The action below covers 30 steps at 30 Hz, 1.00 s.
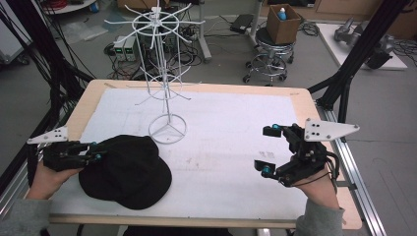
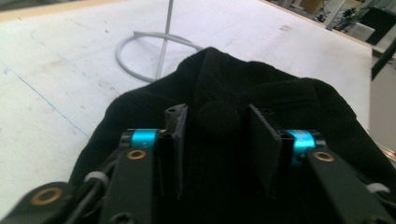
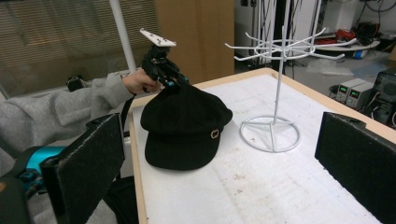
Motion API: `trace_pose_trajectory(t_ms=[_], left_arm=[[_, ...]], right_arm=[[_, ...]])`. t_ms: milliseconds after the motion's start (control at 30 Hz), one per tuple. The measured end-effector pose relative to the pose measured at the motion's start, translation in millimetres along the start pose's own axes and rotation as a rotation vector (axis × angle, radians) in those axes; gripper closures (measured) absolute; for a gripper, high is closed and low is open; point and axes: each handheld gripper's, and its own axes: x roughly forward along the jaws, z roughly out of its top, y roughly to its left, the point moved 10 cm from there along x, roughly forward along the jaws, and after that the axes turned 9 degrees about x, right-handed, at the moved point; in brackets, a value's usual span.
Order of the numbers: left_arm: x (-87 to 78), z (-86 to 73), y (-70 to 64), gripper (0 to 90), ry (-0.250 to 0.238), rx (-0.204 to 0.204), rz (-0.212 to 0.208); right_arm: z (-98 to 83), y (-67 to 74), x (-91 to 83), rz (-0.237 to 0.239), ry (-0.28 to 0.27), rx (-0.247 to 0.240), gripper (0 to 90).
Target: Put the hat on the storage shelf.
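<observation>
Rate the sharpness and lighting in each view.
High view: evenly lit, slightly soft, black cap shows no detail. Left gripper view: close fingers and cap fabric blurred, dark. Right gripper view: cap and white stand fairly sharp, near fingers soft.

The left gripper (image 1: 93, 151) sits at the 8 o'clock position of the high view, held level and pointing toward 3 o'clock, jaws narrowed on a fold of black fabric. The right gripper (image 1: 268, 150) sits at 4 o'clock, pointing toward 9 o'clock, jaws spread wide with nothing between them. Grey sleeves enter from 6 o'clock.
</observation>
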Motion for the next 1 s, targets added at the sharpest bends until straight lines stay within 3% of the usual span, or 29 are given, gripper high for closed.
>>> trace_pose_trajectory(t_ms=[100, 400, 600, 733, 900, 1000], left_arm=[[1.2, -2.8, 0.0, 70.5, 0.015, 0.008, -0.004], [-0.7, -0.3, -2.3, 71.7, -0.001, 0.007, -0.024], [-5.9, 9.2, -5.6, 72.0, -0.042, 0.013, -0.034], [-8.0, 15.2, -8.6, 72.0, -0.05, 0.025, -0.029], [-9.0, 21.3, -9.5, 72.1, -0.042, 0.012, -0.003], [-10.7, 27.5, -13.4, 72.1, -0.054, 0.015, -0.014]], right_arm=[[-1.6, -0.1, 4.0, 0.003, 0.013, 0.001, 0.7], [-2.6, -1.1, 7.4, 0.002, 0.021, -0.003, 0.7], [-3.2, -0.8, 8.2, 0.003, 0.025, -0.001, 0.7], [-4.2, -2.0, 9.8, 0.004, 0.028, 0.003, 0.7], [-6.1, -3.3, 12.3, 0.008, 0.039, 0.011, 0.7], [-5.6, -3.9, 11.7, 0.007, 0.035, 0.004, 0.7]])
